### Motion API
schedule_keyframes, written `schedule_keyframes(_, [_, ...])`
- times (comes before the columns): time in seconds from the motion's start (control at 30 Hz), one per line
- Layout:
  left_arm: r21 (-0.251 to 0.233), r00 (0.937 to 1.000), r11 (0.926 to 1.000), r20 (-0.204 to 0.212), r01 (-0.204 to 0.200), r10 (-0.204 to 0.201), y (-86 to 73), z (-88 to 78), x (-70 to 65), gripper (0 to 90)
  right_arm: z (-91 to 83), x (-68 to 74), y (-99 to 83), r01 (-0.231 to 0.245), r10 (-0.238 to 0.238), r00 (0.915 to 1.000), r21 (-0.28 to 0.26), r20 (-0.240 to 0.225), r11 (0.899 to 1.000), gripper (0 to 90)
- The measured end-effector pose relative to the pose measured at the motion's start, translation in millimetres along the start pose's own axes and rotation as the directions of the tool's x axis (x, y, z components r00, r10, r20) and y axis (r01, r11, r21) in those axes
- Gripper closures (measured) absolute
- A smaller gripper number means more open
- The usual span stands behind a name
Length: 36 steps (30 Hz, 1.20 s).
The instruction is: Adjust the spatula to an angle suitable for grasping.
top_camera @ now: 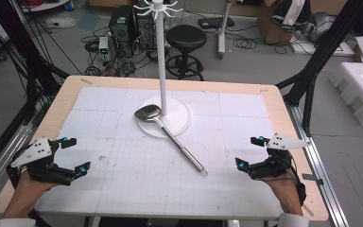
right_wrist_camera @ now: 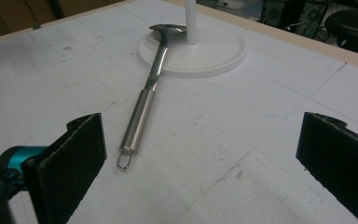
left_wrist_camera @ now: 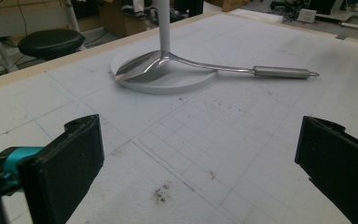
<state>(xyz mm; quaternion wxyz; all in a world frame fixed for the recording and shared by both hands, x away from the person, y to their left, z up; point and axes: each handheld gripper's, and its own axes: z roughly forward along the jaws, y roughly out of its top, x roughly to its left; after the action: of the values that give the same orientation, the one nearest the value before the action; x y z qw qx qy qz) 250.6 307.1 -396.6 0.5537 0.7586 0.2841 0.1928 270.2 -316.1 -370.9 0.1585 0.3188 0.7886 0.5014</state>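
Near edge first: we see the left gripper (top_camera: 74, 155) at lower left of the high view and the right gripper (top_camera: 250, 152) at lower right, each in a hand, jaws spread wide, nothing between them. Both hover over the white gridded mat (top_camera: 123, 189), well apart from each other.

Mid frame: steel ladle (top_camera: 170, 137) lies diagonally on the mat, handle end pointing lower right, bowl resting on the round white base (top_camera: 182, 118) of the rack stand, just beside the white pole (top_camera: 161, 71). Bowl looks empty; it's the only container-like item on the table.

View differences: right gripper view shows the hanging loop (right_wrist_camera: 124, 161) at the handle tip, between its own jaws and nearer the left one. Left gripper view shows the ladle side-on at upper centre, plus dark smudges (left_wrist_camera: 161, 192) on the mat. High view alone shows the hooks atop the pole (top_camera: 158, 7) and the black stool (top_camera: 186, 38) on the floor behind.
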Motion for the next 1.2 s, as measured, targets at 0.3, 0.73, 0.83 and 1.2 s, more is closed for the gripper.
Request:
schedule_keyframes(0.3, [0.005,1.0000,1.0000,0.003,0.001,-0.001,-0.4,0.6,-0.2,1.7,11.7,-1.7,22.8,0.061,-0.056,0.9976,0.131,-0.040,0.990,0.4])
schedule_keyframes(0.73, [0.000,1.0000,1.0000,0.008,0.000,0.000,-0.3,-0.6,0.0,1.7,29.9,1.4,60.6,0.165,-0.120,0.9817,0.349,-0.148,0.922,0.4])
schedule_keyframes(0.83, [-0.001,1.0000,1.0000,0.008,0.001,-0.001,-0.2,-0.4,-0.3,1.7,33.2,1.5,65.1,0.172,-0.117,0.9791,0.366,-0.167,0.915,0.5])
schedule_keyframes(1.2, [0.000,1.0000,1.0000,0.008,0.002,-0.002,-0.3,-0.6,0.1,1.7,54.5,4.6,89.2,0.243,-0.157,0.9643,0.477,-0.213,0.845,5.2])
